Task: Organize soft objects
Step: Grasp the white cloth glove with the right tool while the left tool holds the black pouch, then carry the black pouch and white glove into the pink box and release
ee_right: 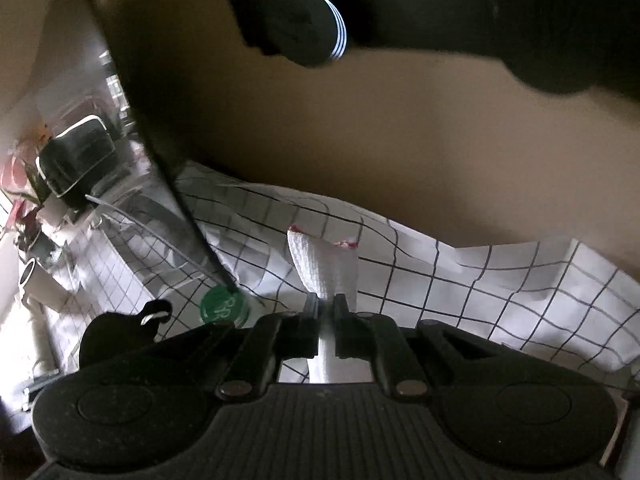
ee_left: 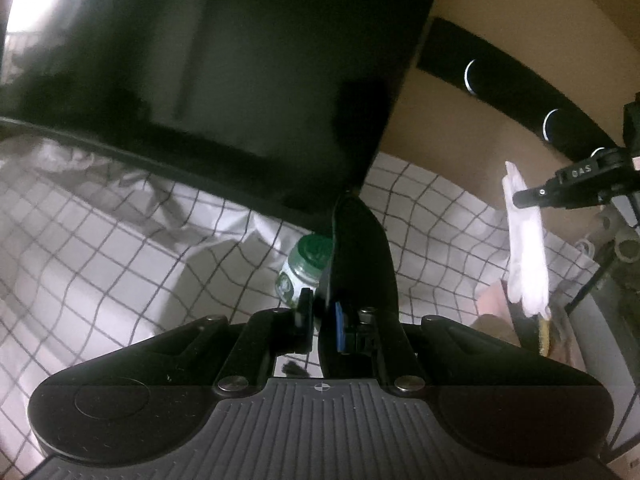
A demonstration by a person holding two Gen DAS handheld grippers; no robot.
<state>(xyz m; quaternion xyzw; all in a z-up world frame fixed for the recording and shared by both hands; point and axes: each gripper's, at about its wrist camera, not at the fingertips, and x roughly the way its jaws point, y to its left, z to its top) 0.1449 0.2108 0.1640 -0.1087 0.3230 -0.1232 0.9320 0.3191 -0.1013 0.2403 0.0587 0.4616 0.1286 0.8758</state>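
My left gripper (ee_left: 320, 312) is shut on a black soft piece (ee_left: 360, 248) that stands up between its fingers, above the checked cloth (ee_left: 120, 248). My right gripper (ee_right: 326, 308) is shut on a white knitted cloth (ee_right: 320, 260) with red trim at its top edge. The same white cloth (ee_left: 526, 240) shows hanging from the right gripper (ee_left: 528, 196) at the right of the left wrist view. A black sock-like item with white stripes (ee_right: 316, 24) lies on the tan surface (ee_right: 400, 128) beyond.
A big black flat screen (ee_left: 208, 72) leans close ahead of the left gripper. A green-capped jar (ee_left: 308, 264) stands on the checked cloth, also in the right wrist view (ee_right: 222, 306). A black strip with white rings (ee_left: 512, 92) lies far right. Clutter sits at left (ee_right: 68, 168).
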